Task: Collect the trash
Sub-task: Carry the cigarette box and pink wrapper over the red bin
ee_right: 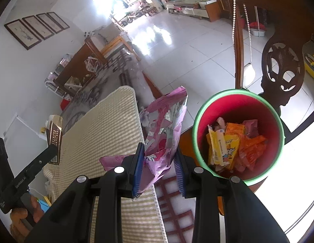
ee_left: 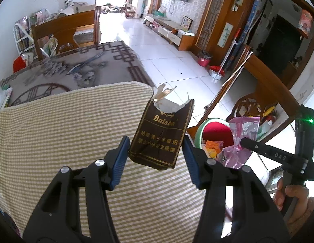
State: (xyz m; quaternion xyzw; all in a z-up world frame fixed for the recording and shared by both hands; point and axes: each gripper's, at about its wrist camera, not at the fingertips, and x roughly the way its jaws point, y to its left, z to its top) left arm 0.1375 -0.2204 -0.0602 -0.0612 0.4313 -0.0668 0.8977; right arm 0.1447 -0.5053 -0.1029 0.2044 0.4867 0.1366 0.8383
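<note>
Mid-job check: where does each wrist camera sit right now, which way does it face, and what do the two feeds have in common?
Left wrist: on the left gripper, looking down its fingers at the brown cigarette pack clamped over the striped cloth; a hand shows.
Right wrist: on the right gripper, looking down at the pink wrapper it clamps, beside the red bin.
Shared: pack, wrapper, bin, cloth, each other's gripper.

Left claw [ee_left: 156, 159] angled downward, pads clamped half-wide on its load; right claw [ee_right: 159, 169] likewise tilted, pinched nearly closed.
</note>
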